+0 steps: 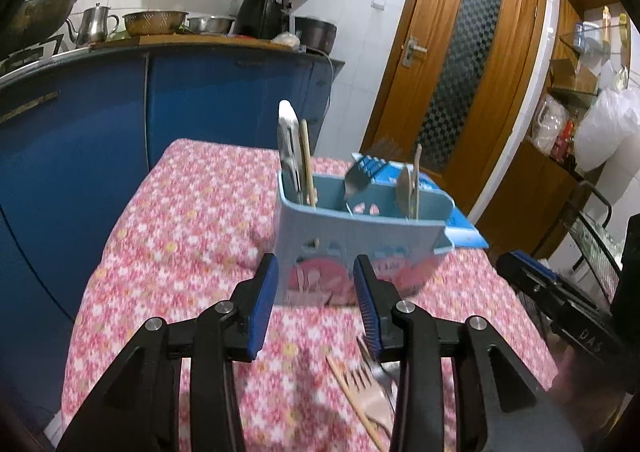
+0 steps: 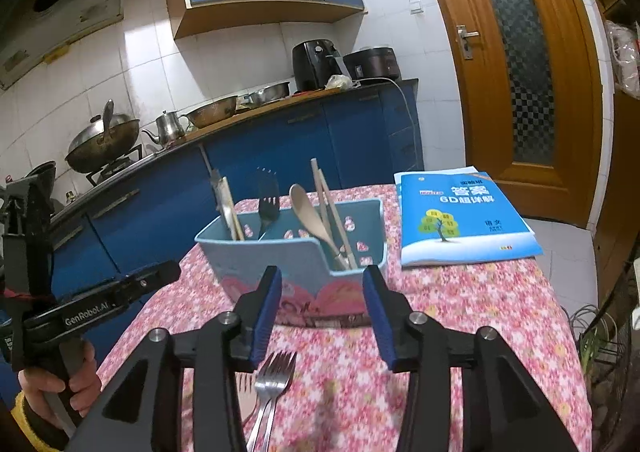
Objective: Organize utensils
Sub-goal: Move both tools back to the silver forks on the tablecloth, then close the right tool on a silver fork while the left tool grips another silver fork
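Utensils are what we must put in order, and most of them stand already in the blue holder [image 2: 292,252] in the middle of both frames, on the pink flowered cloth [image 2: 460,312]. In the right wrist view we see, from left to right in the holder, a few sticks with a metal handle, a dark fork [image 2: 267,201], a wooden spoon [image 2: 314,221] and a pair of chopsticks [image 2: 332,211].

Some pieces are not yet sorted. A metal fork [image 2: 270,384] lies flat on the cloth at the lower centre of the right wrist view. In the lower centre of the left wrist view, forks and a wooden stick [image 1: 352,400] lie together, but blur hides how many.

The left gripper [image 1: 316,304] is partly open with nothing between its blue pads. The right gripper [image 2: 322,312] is also partly open and empty; the fork lies below it, near its left pad, not touched.

We judge that we are between two placements, and a new pick is to begin. The next move calls for lowering one gripper to a lying fork, closing on its thin handle, and then bringing it upright into the compartment where the dark fork stands.
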### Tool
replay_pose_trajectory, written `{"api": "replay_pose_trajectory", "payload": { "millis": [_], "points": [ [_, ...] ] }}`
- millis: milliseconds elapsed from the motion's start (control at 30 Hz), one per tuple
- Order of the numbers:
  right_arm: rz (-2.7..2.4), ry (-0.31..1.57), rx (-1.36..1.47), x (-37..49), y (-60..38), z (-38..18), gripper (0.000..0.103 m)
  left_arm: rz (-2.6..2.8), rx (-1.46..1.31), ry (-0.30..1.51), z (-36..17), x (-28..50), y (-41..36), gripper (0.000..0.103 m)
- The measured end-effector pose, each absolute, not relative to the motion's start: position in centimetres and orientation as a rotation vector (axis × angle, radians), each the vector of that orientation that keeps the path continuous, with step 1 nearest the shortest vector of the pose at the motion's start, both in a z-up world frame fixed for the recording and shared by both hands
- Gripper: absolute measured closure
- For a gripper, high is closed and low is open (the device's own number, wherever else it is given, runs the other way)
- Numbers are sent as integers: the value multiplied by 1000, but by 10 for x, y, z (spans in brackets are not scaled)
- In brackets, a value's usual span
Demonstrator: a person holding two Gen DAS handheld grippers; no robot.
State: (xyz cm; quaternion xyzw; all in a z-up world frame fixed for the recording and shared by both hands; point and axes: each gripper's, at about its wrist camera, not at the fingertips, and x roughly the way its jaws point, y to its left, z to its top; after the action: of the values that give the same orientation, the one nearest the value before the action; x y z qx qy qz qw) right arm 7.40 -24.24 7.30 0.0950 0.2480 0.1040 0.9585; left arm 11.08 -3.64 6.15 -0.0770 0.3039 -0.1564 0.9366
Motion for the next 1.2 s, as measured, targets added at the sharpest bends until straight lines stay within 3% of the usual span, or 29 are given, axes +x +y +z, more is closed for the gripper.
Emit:
{"api": "replay_pose_trajectory", "payload": {
  "millis": [967,1200],
  "points": [
    [246,790,235,81,-212,-3,52,-230,-144,829,1,86,-14,63],
    [280,860,234,94,-202,-12,60,-228,-151,846,-6,89,-11,63]
  ]
}}
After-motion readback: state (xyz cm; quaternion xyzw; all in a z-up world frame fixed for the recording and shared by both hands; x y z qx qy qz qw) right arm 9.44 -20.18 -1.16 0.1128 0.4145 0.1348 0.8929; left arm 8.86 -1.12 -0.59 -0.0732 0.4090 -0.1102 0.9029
